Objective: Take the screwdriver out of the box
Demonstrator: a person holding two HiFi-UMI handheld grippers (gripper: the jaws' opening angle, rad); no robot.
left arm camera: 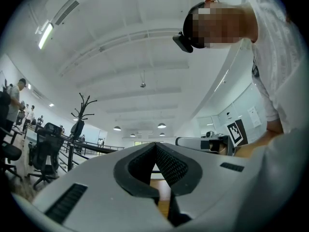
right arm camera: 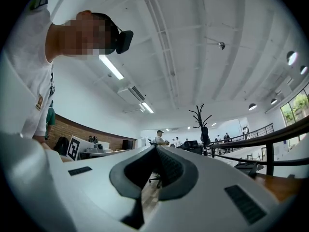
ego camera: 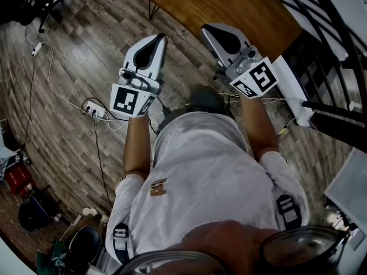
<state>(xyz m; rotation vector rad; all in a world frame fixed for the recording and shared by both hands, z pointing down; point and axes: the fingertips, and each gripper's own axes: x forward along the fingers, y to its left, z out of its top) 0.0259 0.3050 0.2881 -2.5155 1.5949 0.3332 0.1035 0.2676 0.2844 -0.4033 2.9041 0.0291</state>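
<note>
Left tool (ego camera: pixel 161 38) jaws pressed together, nothing between them, over plank floor (ego camera: pixel 69 56) just short of wooden surface (ego camera: pixel 229 4), right tool (ego camera: pixel 205 28) jaws together, also empty, at surface's near edge, power strip (ego camera: pixel 94 109) on floor, well apart from surface, screwdriver and box in no view

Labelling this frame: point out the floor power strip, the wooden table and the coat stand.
power strip (ego camera: pixel 95 112), head view, middle of its white body.
wooden table (ego camera: pixel 229 4), head view, bare top.
coat stand (right arm camera: pixel 202 121), right gripper view, upper trunk.
</note>
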